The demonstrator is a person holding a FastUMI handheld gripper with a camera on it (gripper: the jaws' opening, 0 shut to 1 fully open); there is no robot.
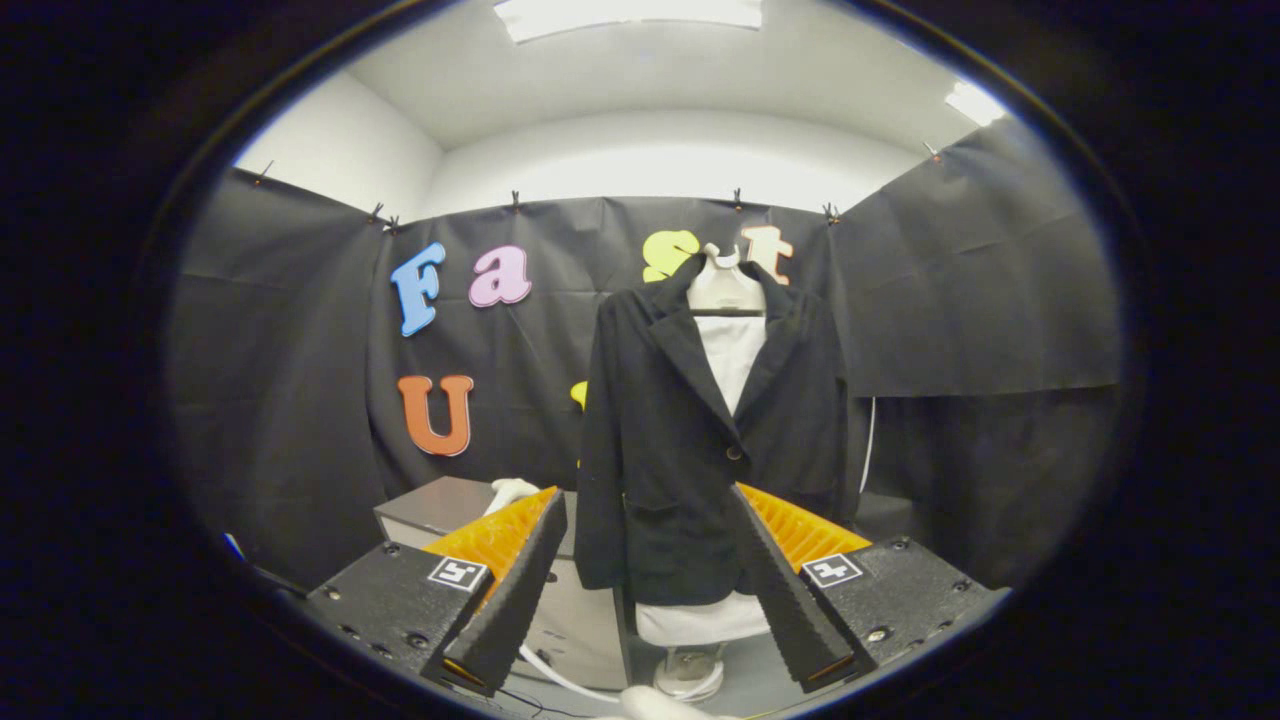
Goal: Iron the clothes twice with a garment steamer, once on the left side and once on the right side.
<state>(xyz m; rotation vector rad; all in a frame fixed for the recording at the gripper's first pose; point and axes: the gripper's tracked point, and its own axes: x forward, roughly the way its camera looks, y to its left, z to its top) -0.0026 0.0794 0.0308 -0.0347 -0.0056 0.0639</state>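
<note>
A black jacket (pixel 700 440) hangs buttoned on a white mannequin torso (pixel 727 290), straight ahead beyond my fingers. My gripper (pixel 645 500) is open, its two black ridged fingers (pixel 520 590) spread wide with nothing between them; the jacket's lower half shows through the gap. A white rounded part (pixel 510 492), which may be the steamer's handle, peeks above the left finger on the grey cabinet; I cannot tell for sure. A white hose (pixel 560 678) curves low between the fingers.
A grey cabinet (pixel 440 508) stands to the left of the jacket. The mannequin's stand base (pixel 690 675) sits on the floor below the jacket. A white rounded object (pixel 650 705) shows at the very bottom. Black cloth walls surround the booth.
</note>
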